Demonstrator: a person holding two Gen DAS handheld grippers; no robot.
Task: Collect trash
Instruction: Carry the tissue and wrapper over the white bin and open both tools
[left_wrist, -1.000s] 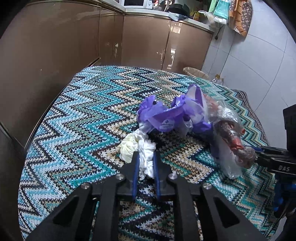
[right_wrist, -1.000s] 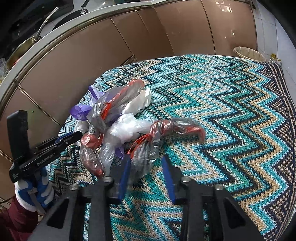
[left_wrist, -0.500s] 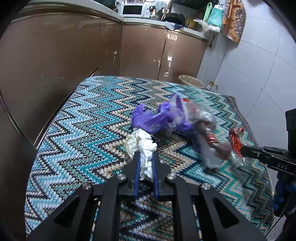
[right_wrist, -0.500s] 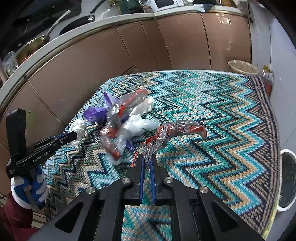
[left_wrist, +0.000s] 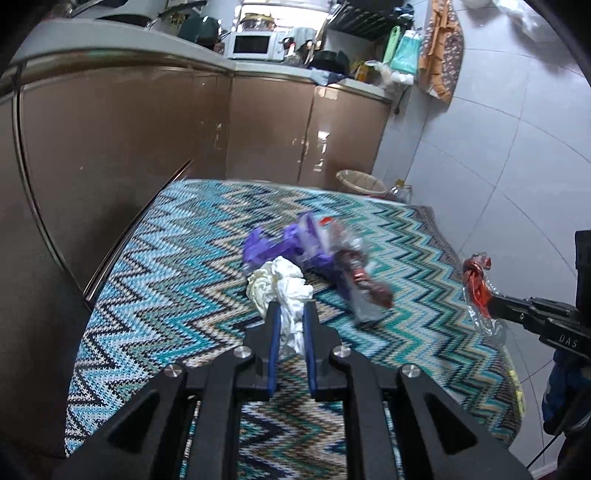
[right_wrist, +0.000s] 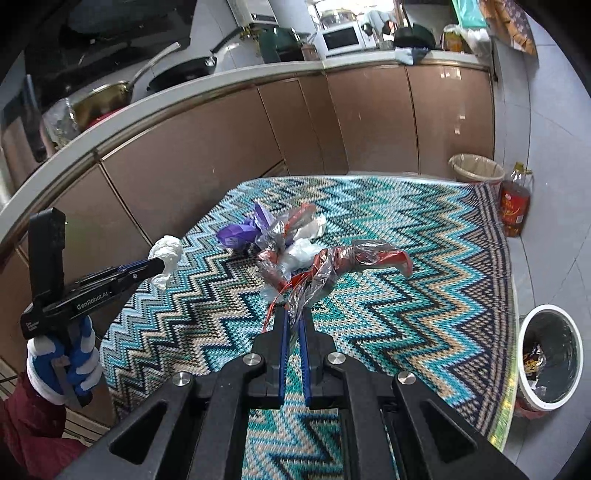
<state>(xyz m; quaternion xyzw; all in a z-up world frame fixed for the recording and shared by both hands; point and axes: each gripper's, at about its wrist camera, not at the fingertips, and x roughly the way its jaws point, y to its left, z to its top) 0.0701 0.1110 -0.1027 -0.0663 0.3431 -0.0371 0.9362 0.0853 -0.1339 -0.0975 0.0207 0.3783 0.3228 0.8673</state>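
My left gripper (left_wrist: 290, 308) is shut on a crumpled white tissue (left_wrist: 280, 286), lifted above the zigzag-patterned table (left_wrist: 166, 266). The same tissue (right_wrist: 166, 253) shows at the left gripper's tip in the right wrist view. My right gripper (right_wrist: 293, 314) is shut on a clear-and-red plastic wrapper (right_wrist: 347, 258), raised off the table; that wrapper (left_wrist: 478, 288) hangs from it at the right of the left wrist view. A pile of purple, clear and white plastic trash (left_wrist: 314, 251) stays on the cloth, the pile (right_wrist: 280, 236) lying beyond both grippers.
A white bin (right_wrist: 550, 358) with trash inside stands on the floor at the table's right edge. A tan bin (right_wrist: 476, 168) and an oil bottle (right_wrist: 513, 206) sit beyond the far edge. Brown cabinets (left_wrist: 147, 122) run along the left and back. A gloved hand (right_wrist: 62, 365) holds the left gripper.
Both grippers have risen and pulled back from the pile. The right gripper closed on the clear-and-red wrapper and lifted it away; the left lifted the white tissue off the cloth.
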